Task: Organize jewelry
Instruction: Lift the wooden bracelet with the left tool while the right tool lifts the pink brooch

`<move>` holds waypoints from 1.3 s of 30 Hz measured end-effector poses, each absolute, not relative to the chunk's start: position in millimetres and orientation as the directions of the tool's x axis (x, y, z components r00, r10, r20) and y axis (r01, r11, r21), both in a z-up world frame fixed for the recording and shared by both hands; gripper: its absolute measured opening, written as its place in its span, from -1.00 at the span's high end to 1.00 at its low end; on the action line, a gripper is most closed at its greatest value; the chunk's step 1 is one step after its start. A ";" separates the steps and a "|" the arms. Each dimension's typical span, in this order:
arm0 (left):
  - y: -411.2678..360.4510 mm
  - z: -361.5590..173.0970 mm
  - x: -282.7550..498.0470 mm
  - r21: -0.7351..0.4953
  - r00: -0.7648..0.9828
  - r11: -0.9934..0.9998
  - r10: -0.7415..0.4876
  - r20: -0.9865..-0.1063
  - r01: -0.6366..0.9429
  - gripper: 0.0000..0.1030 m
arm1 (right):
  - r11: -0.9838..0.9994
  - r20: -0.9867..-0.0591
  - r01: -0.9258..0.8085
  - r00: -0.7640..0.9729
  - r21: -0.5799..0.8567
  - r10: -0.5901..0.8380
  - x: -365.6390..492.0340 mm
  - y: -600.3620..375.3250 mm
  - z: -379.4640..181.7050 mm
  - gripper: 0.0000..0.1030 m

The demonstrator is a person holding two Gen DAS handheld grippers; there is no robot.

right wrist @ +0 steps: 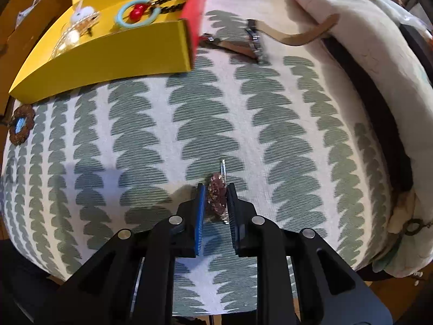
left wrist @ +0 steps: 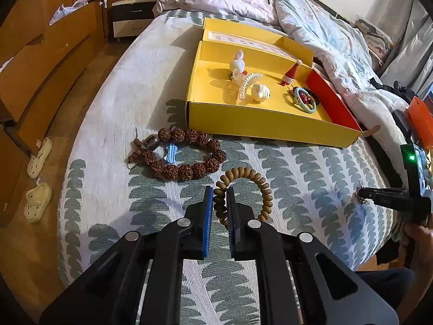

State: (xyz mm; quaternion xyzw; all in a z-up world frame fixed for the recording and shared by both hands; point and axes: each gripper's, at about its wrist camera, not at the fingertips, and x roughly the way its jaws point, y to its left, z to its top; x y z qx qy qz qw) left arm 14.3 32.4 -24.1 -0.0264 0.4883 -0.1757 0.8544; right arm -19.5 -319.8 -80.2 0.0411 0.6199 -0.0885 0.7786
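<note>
My left gripper (left wrist: 219,189) is shut on an olive-brown disc-bead bracelet (left wrist: 259,181), gripping its left side; the rest of the loop lies on the patterned bedspread (left wrist: 311,168). My right gripper (right wrist: 216,187) is shut on a small brown glittery hair clip (right wrist: 216,197) with a metal prong sticking out ahead, just over the bedspread. It also shows at the right edge of the left wrist view as the right gripper (left wrist: 361,193). A dark rough-bead bracelet (left wrist: 189,135) with a blue clip (left wrist: 170,154) inside it lies near the yellow box (left wrist: 270,127).
The yellow box (right wrist: 108,54) holds a white rabbit charm (left wrist: 238,65), a pearl coil (left wrist: 247,84), a Santa hat clip (left wrist: 291,73) and a teal ring (left wrist: 305,100). A brown strap (right wrist: 297,39) and metal band (right wrist: 254,40) lie right of it. A quilt (left wrist: 311,21) lies behind. Slippers (left wrist: 39,157) are on the floor.
</note>
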 end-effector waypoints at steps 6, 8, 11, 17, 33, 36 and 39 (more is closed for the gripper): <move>31.8 -23.6 13.5 -0.221 0.461 0.935 -0.332 -0.823 0.278 0.81 | 0.981 -0.979 0.184 0.179 -0.069 -0.102 -10.4 -317.9 -88.9 0.57; 31.9 -23.6 13.9 -0.225 0.460 0.933 -0.337 -0.822 0.280 0.81 | 0.981 -0.979 0.181 0.176 -0.073 -0.105 -7.3 -317.3 -89.2 0.57; 31.5 -22.3 13.4 -0.229 0.460 0.931 -0.341 -0.820 0.283 0.81 | 0.981 -0.979 0.178 0.171 -0.078 -0.109 -6.3 -315.7 -90.6 0.57; 30.8 -20.0 12.8 -0.231 0.461 0.930 -0.346 -0.817 0.287 0.81 | 0.983 -0.979 0.160 0.166 -0.092 -0.119 -4.2 -304.0 -93.4 0.70; 33.1 -8.1 11.4 -0.254 0.472 0.920 -0.374 -0.798 0.299 0.81 | 0.985 -0.946 0.171 0.323 0.034 -0.024 -23.1 -310.8 -24.9 0.76; 32.4 -6.1 13.5 -0.264 0.469 0.917 -0.382 -0.797 0.299 0.81 | 0.987 -0.936 0.153 0.353 0.056 -0.002 -17.8 -308.2 -17.0 0.76; 28.5 1.5 16.6 -0.270 0.471 0.911 -0.395 -0.789 0.312 0.81 | 0.989 -0.925 0.126 0.379 0.075 0.021 -5.5 -299.4 -3.2 0.76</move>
